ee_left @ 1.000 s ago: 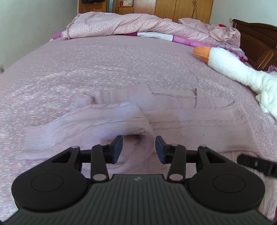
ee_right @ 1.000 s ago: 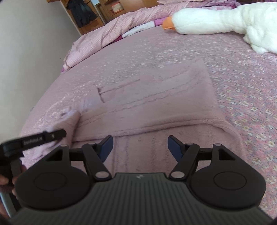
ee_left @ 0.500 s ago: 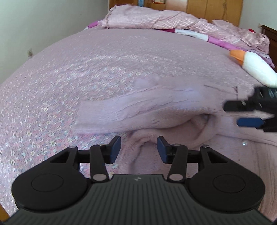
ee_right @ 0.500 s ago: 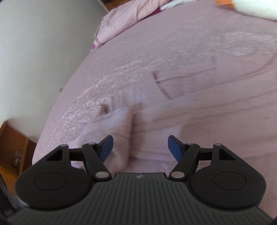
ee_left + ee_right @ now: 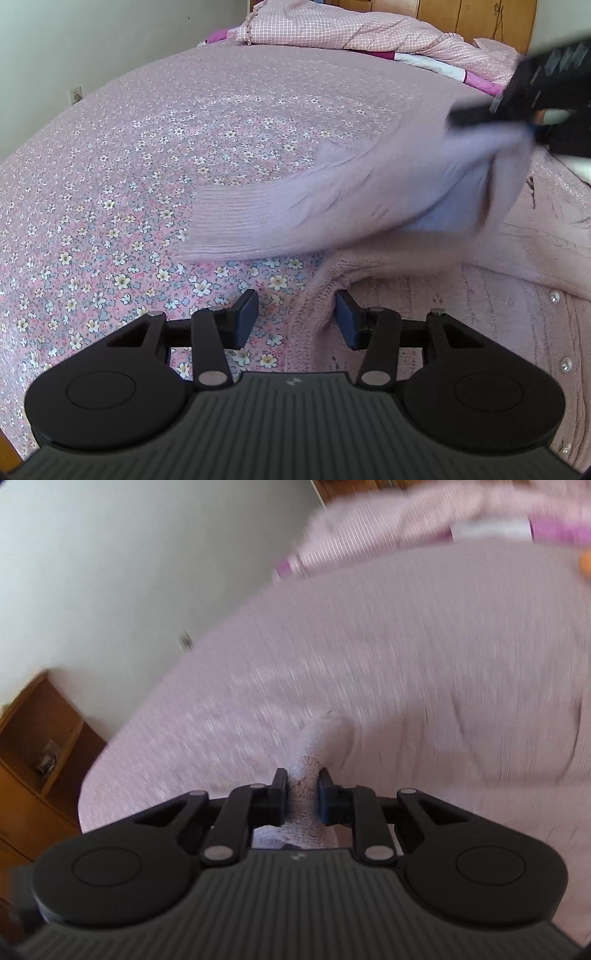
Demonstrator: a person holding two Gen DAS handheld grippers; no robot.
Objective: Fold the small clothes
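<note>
Jaws of the left gripper stand released, low over the cardigan edge on the bed. Jaws of the right gripper are clenched on the sleeve, raised and tilted. Judged step: folding the sleeve inward; next, lay it flat across the body.

Left gripper sits low, fingers spread wide and level, nothing pinched between the blue pads. Right gripper has its fingers drawn close, clamping a bunch of knit; from the left wrist view it shows blurred at upper right, raised well above the left.
</note>
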